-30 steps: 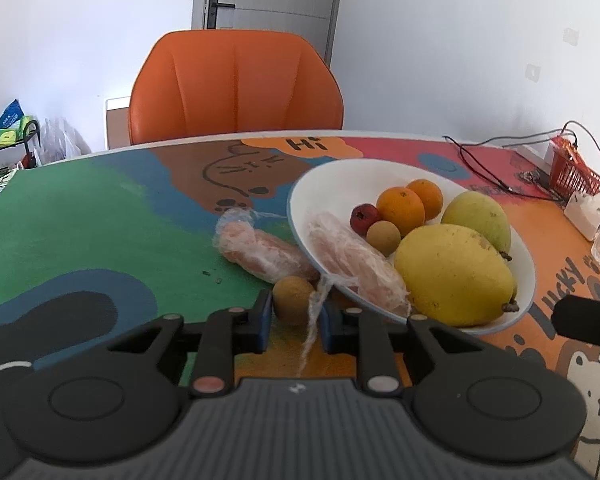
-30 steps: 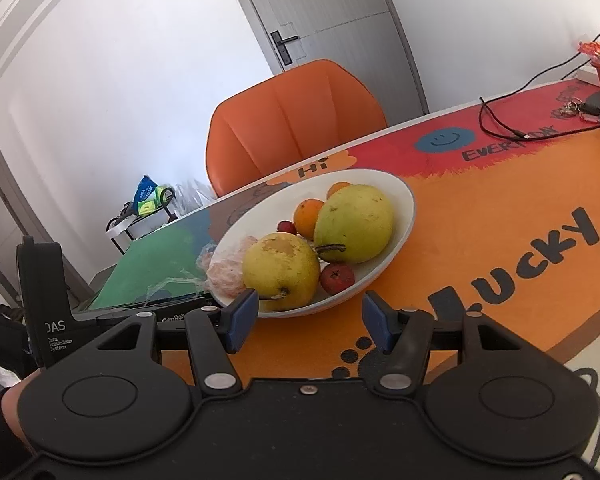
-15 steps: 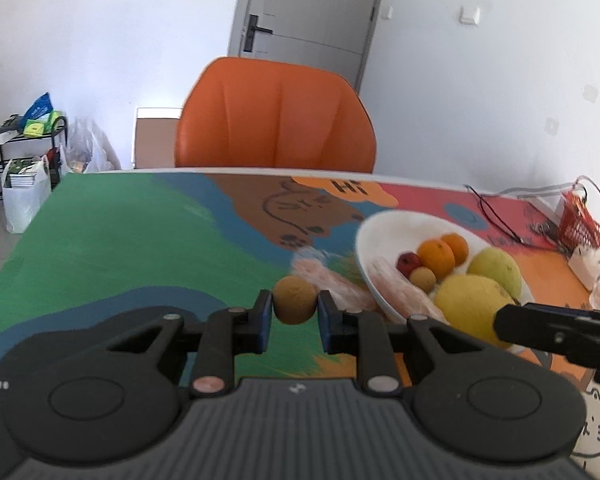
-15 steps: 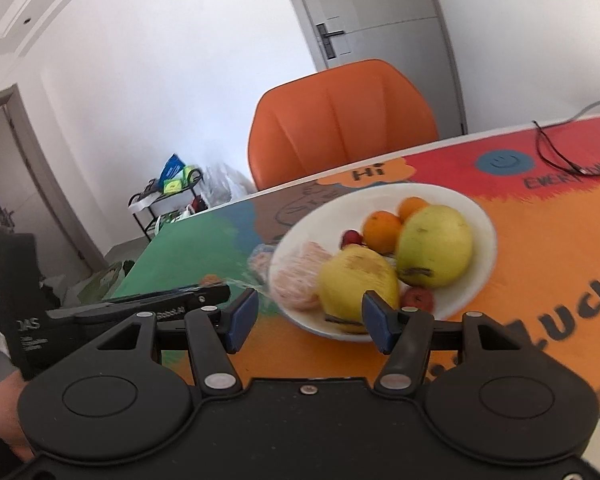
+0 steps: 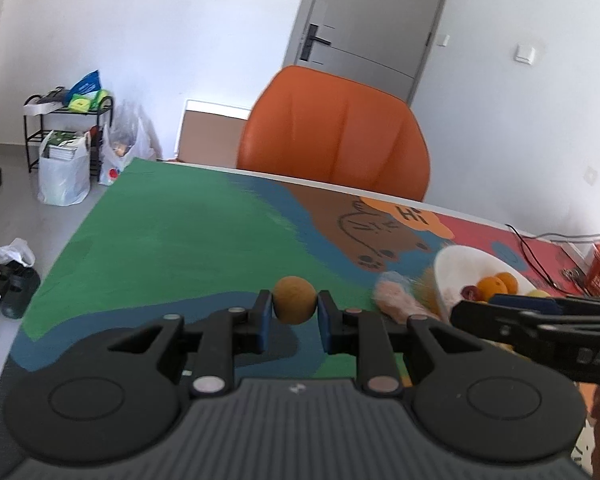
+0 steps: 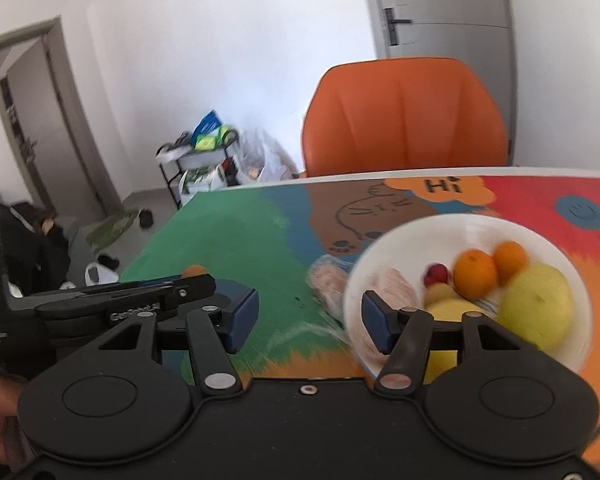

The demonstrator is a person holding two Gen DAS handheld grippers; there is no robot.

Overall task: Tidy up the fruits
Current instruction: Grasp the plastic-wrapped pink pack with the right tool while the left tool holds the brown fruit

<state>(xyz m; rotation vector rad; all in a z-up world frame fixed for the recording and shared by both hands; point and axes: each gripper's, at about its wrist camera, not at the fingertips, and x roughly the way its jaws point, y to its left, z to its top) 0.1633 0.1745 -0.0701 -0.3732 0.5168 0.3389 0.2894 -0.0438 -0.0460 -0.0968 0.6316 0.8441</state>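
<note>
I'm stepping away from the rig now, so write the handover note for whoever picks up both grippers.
Left gripper: shut on the small round brown fruit, held above the green part of the table mat.
Right gripper: open, nothing between its fingers.
White bowl: holds two oranges, a small red fruit, two large yellow-green fruits and one wrapped fruit.
Second wrapped fruit: on the mat beside the bowl.
Left to do: place the held fruit and the wrapped fruit outside the bowl.
</note>
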